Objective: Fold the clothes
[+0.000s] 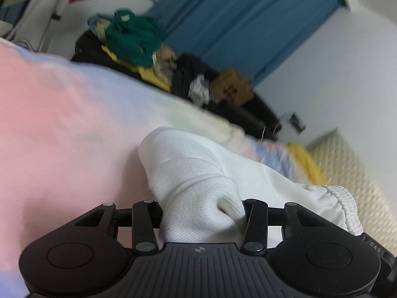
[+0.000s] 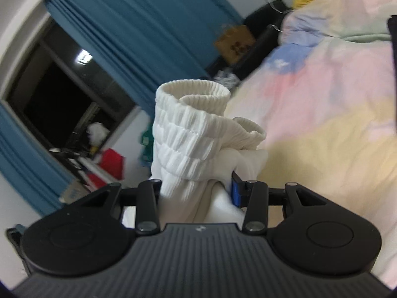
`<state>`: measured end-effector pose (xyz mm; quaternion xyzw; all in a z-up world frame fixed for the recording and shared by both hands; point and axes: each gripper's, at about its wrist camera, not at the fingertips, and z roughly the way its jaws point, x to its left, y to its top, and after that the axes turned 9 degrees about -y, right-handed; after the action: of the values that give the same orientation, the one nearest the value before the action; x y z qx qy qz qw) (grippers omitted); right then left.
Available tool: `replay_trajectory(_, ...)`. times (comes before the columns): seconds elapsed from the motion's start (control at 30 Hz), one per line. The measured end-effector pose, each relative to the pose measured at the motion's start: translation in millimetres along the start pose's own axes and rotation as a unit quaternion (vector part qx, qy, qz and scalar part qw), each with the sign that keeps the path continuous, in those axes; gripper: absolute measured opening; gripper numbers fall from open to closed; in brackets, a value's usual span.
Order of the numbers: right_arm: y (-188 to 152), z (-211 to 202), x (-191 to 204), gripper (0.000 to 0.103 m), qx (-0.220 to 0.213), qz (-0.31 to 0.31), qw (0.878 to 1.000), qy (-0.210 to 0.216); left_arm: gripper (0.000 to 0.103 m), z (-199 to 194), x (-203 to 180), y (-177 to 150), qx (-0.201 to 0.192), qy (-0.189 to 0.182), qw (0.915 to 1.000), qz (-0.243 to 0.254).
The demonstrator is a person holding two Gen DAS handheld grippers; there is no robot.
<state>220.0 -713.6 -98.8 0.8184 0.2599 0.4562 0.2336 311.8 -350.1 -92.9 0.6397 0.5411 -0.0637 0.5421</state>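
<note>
White knit garment w/ ribbed elastic waistband [image 1: 198,173] is pinched at both ends: left gripper [image 1: 202,211] has its jaws closed on smooth mesh fabric, right gripper [image 2: 196,188] has its jaws closed on the bunched waistband [image 2: 188,129], which stands up past the jaws. Garment sits just above a bed w/ pastel pink, blue & yellow cover [image 1: 62,124]. Blue curtains [image 2: 139,29] & a heap of green & dark clothes [image 1: 131,39] lie beyond the bed; view blurred.
</note>
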Motion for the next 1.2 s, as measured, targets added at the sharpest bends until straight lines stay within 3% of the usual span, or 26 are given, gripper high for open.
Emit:
replay_trajectory(0.1, -13, 24, -31, 0.044, 0.046, 0.013, 0.998, -0.031, 0.047, -4, -2, -16, 0.020, 0.018, 0.9990, 0.035)
replay_trajectory(0.3, -60, 26, -78, 0.047, 0.105, 0.025, 0.993, -0.056, 0.054, -11, -6, -47, 0.059, 0.054, 0.9914, 0.104)
replay_trajectory(0.43, -67, 18, -86, 0.050, 0.121, 0.053, 0.989, -0.063, 0.067, -16, -8, -68, 0.085, 0.078, 0.9820, 0.150)
replay_trajectory(0.5, -61, 3, -75, 0.050, 0.123, 0.036, 0.988, -0.081, 0.075, -20, -11, -78, 0.096, 0.088, 0.9765, 0.172)
replay_trajectory(0.63, -52, -44, -36, 0.050, 0.094, -0.058, 0.985, -0.132, 0.083, -67, -50, -78, 0.076, 0.087, 0.9718, 0.206)
replay_trajectory(0.77, -46, -101, 4, 0.050, 0.055, -0.130, 0.982, -0.128, 0.088, -120, -98, -77, 0.058, 0.083, 0.9642, 0.245)
replay_trajectory(0.87, -45, -144, 28, 0.051, 0.031, -0.158, 0.981, -0.110, 0.103, -165, -134, -81, 0.043, 0.076, 0.9578, 0.274)
replay_trajectory(0.93, -49, -171, 44, 0.065, 0.010, -0.179, 0.979, -0.100, 0.103, -197, -156, -86, 0.033, 0.069, 0.9554, 0.285)
replay_trajectory(1.0, -53, -197, 60, 0.093, -0.013, -0.201, 0.975, -0.091, 0.103, -229, -174, -94, 0.023, 0.067, 0.9517, 0.299)
replay_trajectory(1.03, -57, -209, 67, 0.094, -0.022, -0.213, 0.973, -0.090, 0.103, -244, -182, -98, 0.017, 0.068, 0.9495, 0.306)
replay_trajectory(1.07, -61, -220, 75, 0.103, -0.031, -0.227, 0.969, -0.090, 0.103, -259, -190, -103, 0.012, 0.070, 0.9472, 0.313)
replay_trajectory(1.2, -85, -256, 94, 0.103, -0.074, -0.250, 0.963, -0.074, 0.103, -317, -204, -122, -0.015, 0.067, 0.9452, 0.319)
